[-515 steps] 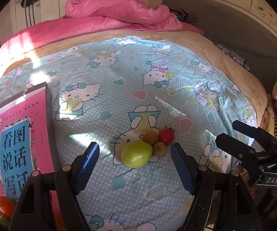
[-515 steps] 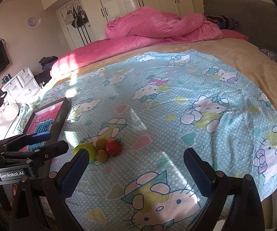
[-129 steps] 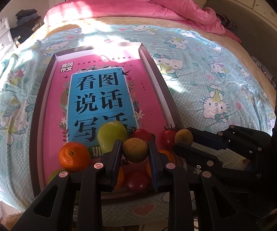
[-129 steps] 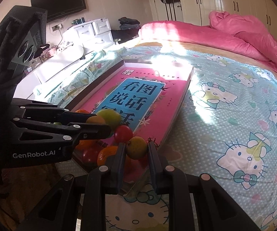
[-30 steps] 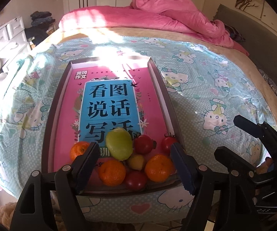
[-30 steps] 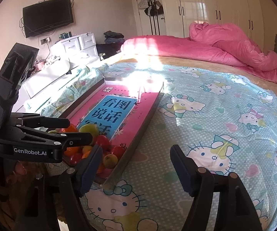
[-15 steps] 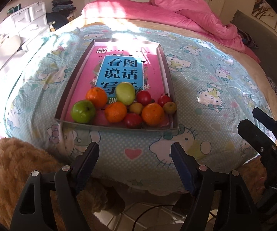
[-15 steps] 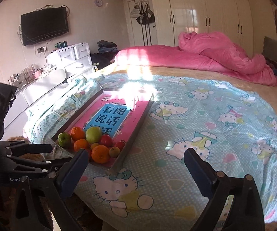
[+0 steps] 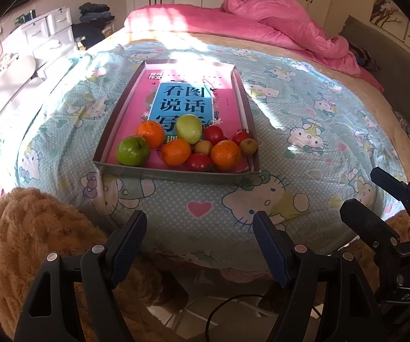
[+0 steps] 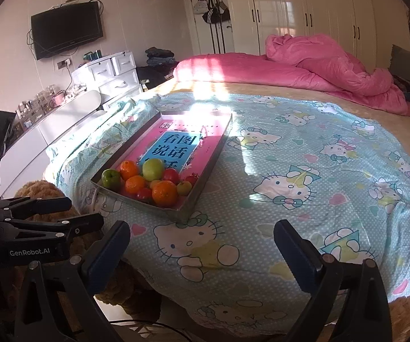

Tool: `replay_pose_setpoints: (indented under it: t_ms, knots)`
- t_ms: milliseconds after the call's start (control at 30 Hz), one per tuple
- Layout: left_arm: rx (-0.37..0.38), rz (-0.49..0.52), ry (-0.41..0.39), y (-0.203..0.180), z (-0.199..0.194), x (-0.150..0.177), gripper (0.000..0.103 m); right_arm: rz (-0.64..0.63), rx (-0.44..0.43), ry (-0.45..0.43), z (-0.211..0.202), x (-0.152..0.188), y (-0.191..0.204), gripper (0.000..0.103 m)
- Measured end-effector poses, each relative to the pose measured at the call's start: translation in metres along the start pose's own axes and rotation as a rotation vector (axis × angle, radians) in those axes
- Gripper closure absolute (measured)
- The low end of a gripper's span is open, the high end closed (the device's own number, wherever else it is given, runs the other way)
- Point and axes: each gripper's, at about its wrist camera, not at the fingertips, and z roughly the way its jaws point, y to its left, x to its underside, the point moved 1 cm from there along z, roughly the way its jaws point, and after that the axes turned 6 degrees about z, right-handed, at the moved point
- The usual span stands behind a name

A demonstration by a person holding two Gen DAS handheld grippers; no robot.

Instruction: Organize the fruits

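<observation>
While both claws, left claw (image 9: 199, 230) and right claw (image 10: 202, 240), gape empty, round glossy fruits (image 9: 188, 142) fill the tray (image 9: 176, 172)

Both left gripper (image 9: 199, 240) and right gripper (image 10: 202, 246) gape empty.

A: Where do the fruits (image 9: 188, 145) lie?
B: Clustered at the near end of the shallow tray (image 9: 176, 174) on the bed, ahead of both tools.
A: Kinds?
B: Oranges, green apples, red tomatoes, small yellowish fruits.
</observation>
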Motion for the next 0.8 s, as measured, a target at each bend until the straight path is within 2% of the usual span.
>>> replay_pose_setpoints:
  t_ms: [333,800]
  knots:
    - [0.01,0.006,0.017,-0.0016,0.0048,0.0,0.025,-0.003,0.007,-0.001,-0.0005,0.0027,0.0024,0.001]
    - [-0.003,0.013,0.0,-0.002,0.0002,-0.0022,0.025,0.002,0.009,0.01,-0.0009,0.0037,0.0028,0.001]
